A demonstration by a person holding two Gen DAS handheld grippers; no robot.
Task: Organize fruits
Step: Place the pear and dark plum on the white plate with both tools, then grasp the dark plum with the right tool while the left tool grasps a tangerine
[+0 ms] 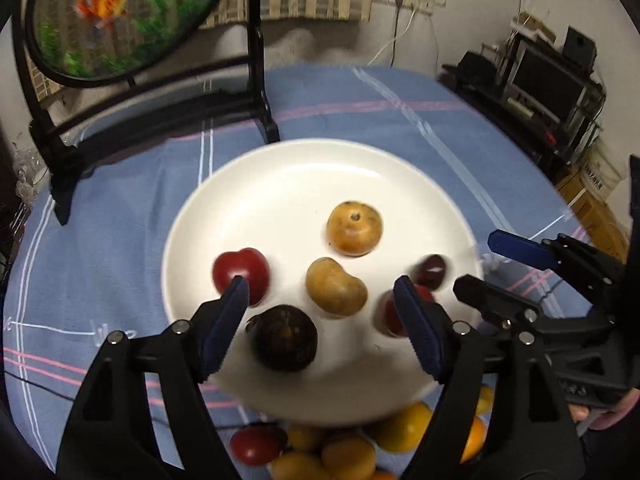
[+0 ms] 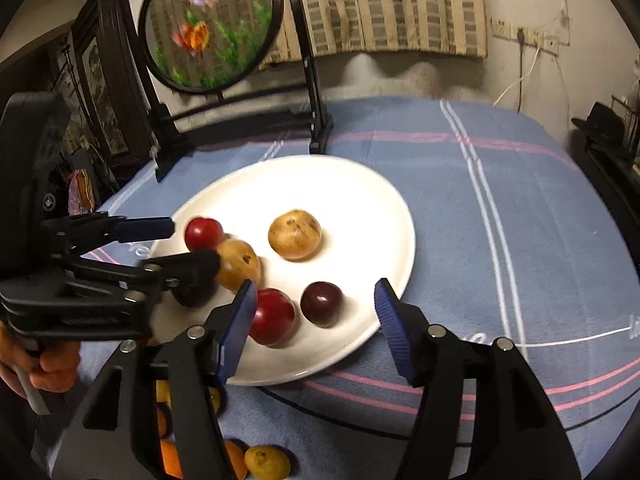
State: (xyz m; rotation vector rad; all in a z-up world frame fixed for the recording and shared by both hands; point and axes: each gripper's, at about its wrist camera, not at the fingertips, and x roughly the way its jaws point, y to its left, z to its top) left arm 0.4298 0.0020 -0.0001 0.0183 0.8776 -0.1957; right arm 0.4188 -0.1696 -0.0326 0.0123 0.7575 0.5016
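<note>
Fruits sat on a white plate [image 1: 280, 184] on the blue-clothed bench [image 1: 400, 120]: two tan ones, two red, two dark. More yellow and orange fruit [image 1: 400, 426] lay loose near the plate's near edge. Left gripper [image 1: 322, 312] fingers stood apart over the plate, holding nothing; right gripper [image 2: 316, 316] likewise, empty.

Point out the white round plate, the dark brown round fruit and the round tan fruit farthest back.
white round plate [image 1: 280, 168], left wrist view, bare far rim
dark brown round fruit [image 1: 284, 338], left wrist view, top
round tan fruit [image 2: 295, 235], right wrist view, centre
</note>
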